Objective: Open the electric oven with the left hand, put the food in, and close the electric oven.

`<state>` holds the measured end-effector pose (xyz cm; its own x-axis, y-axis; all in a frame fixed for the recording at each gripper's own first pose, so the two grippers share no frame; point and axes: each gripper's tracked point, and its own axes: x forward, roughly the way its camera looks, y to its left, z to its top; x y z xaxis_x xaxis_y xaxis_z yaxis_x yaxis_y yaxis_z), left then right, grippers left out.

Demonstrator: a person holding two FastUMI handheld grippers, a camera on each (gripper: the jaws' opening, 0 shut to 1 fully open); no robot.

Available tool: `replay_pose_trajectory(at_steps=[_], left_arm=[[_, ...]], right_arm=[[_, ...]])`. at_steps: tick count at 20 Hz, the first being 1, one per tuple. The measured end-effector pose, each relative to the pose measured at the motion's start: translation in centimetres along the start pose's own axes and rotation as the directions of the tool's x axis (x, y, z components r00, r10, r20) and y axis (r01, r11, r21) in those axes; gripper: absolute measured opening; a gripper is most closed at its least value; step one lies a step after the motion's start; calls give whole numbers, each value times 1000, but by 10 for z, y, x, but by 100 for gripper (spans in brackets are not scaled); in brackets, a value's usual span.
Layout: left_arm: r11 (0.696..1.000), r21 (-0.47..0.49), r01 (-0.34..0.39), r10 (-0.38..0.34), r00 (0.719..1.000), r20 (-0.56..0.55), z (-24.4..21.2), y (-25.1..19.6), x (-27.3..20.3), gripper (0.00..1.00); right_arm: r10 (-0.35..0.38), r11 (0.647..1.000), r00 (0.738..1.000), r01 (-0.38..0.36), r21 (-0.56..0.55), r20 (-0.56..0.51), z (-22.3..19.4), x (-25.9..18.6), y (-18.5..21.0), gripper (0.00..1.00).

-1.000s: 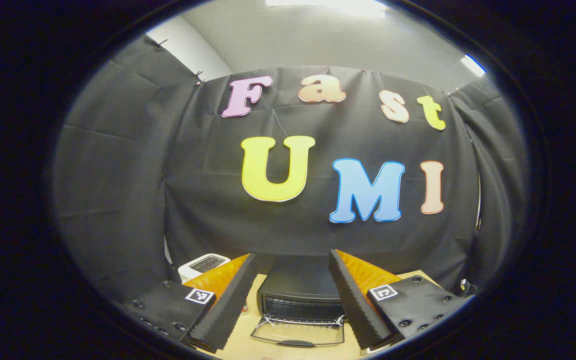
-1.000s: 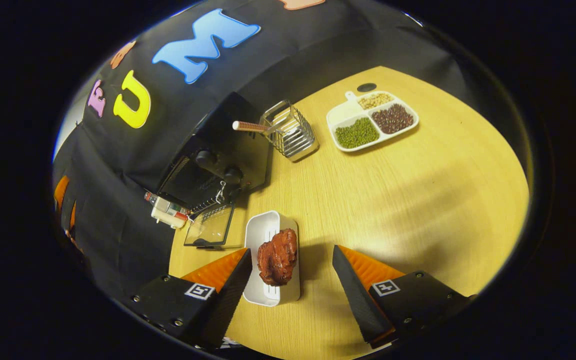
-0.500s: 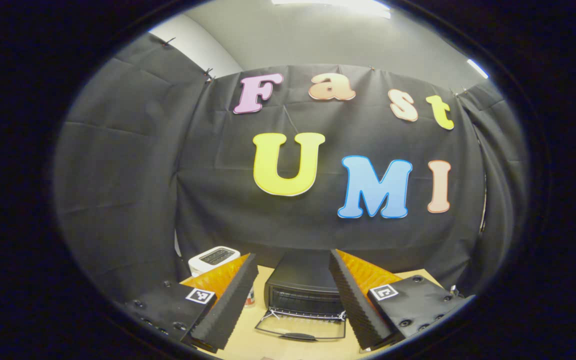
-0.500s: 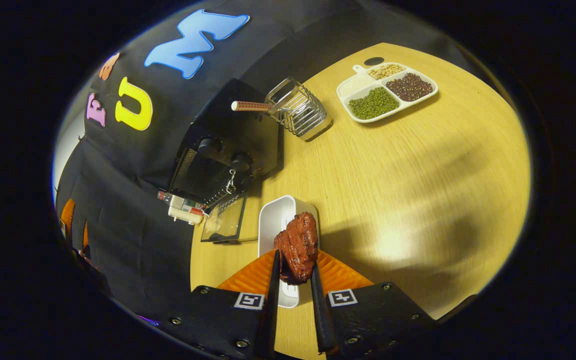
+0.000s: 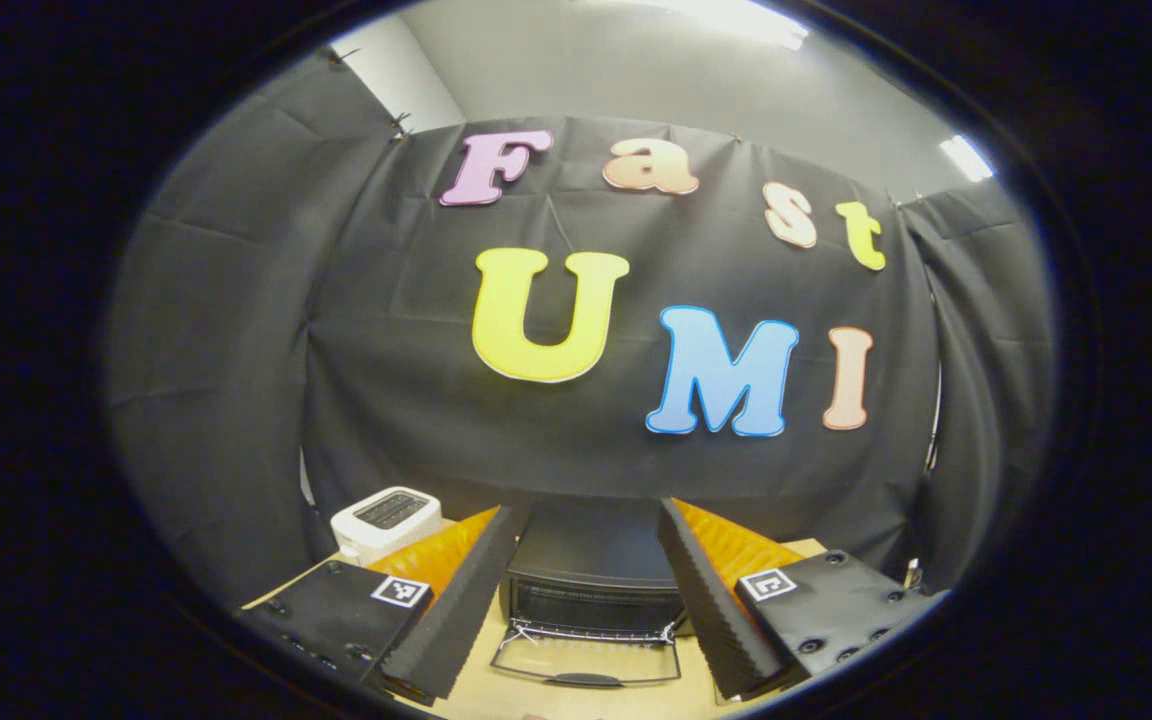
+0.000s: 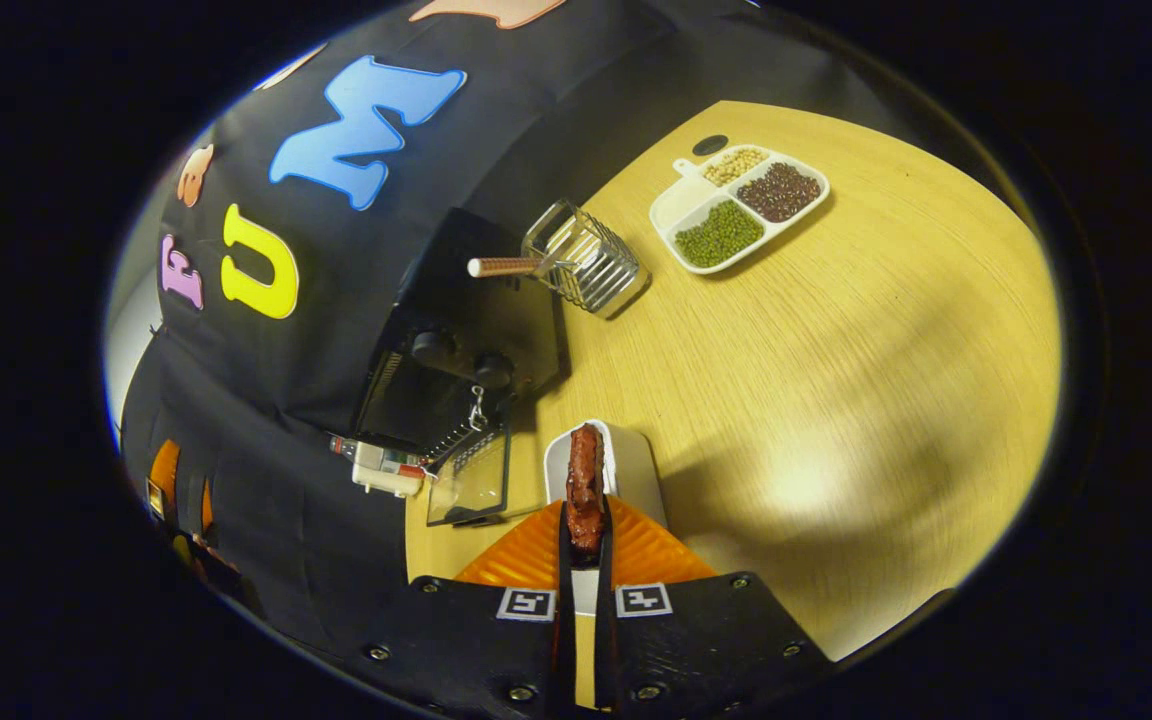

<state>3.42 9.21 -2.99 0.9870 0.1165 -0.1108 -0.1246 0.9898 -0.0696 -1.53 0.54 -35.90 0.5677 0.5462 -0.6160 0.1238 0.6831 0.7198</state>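
Above the white rectangular tray, the right gripper clenched the reddish-brown meat piece; the left gripper gaped (holding nothing) before the black electric oven, door down.

Reddish-brown food, white tray, black oven, light wood-grain table, white toaster.

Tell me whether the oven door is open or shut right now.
Open. In the left gripper view the oven has its glass door folded down flat toward the table; the right gripper view shows the door hanging open too.
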Motion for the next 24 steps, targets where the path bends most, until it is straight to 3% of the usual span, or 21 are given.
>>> replay_pose_trajectory(at_steps=[7,11,13,18,24], left_arm=[[997,-16,78,-79,997,-6,-11,27,9,97],[995,8,101,-101,995,3,-7,47,7,100],[994,17,110,-110,994,-1,-9,56,5,97],[991,12,136,-137,991,0,-8,68,0,100],[991,22,134,-133,989,-58,-20,91,-6,97]], right_arm=[[141,990,987,-139,-31,83,-4,-28,99,7],[226,974,970,-223,-39,92,-11,-6,157,7],[253,967,964,-249,-59,84,-14,20,179,7],[252,968,963,-253,-3,96,-8,101,206,7],[159,981,976,-173,85,149,-1,200,205,7]])
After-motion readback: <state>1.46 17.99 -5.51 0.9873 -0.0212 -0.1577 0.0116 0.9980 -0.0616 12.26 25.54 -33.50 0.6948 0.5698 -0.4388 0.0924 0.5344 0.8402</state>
